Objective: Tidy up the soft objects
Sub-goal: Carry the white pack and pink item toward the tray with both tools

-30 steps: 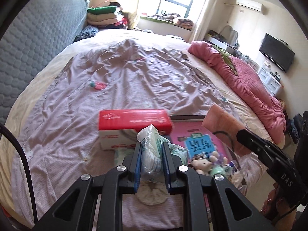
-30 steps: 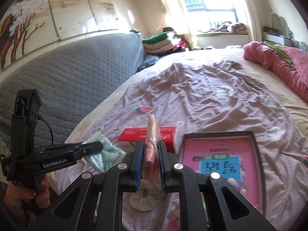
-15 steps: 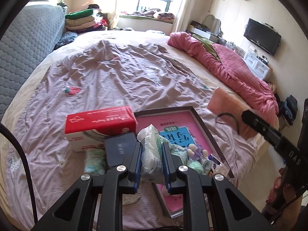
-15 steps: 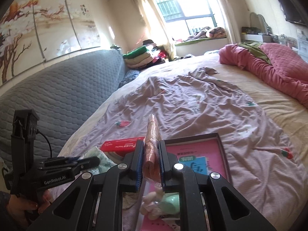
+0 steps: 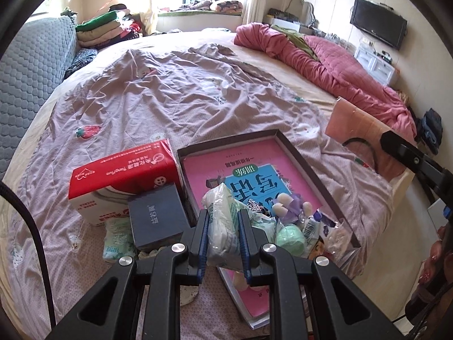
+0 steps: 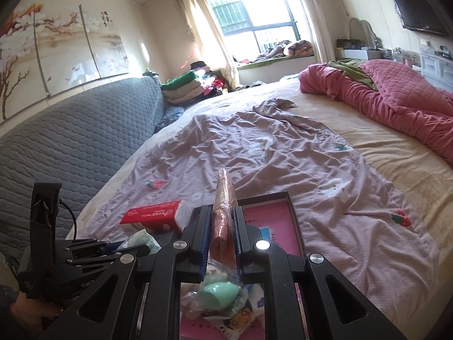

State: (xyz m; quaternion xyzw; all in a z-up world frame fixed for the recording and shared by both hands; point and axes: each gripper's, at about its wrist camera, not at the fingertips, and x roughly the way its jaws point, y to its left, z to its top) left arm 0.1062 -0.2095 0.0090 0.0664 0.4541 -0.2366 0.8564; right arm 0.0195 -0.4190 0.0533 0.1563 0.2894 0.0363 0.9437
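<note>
My left gripper (image 5: pixel 223 218) is shut on a pale green and white tissue pack (image 5: pixel 222 226), held above the near end of a dark-rimmed tray (image 5: pixel 308 167) with a pink book inside. My right gripper (image 6: pixel 222 221) is shut on a flat peach-pink pack (image 6: pixel 223 215), seen edge-on; the pack also shows at the right of the left wrist view (image 5: pixel 356 133). Small soft items, among them a mint green sponge (image 5: pixel 290 239) and a little plush toy (image 5: pixel 291 205), lie in the tray's near end. The sponge also shows below my right gripper (image 6: pixel 219 294).
A red and white tissue box (image 5: pixel 124 178), a dark blue box (image 5: pixel 157 218) and a green tissue pack (image 5: pixel 117 236) lie left of the tray on the wrinkled mauve sheet (image 5: pixel 170 90). A pink quilt (image 5: pixel 334 68) lies far right. A grey padded headboard (image 6: pixel 70 141) runs along the left.
Both grippers have risen and pulled back toward the bed's near edge with their packs still held. More of the tray and the dark blue box has come into view.
</note>
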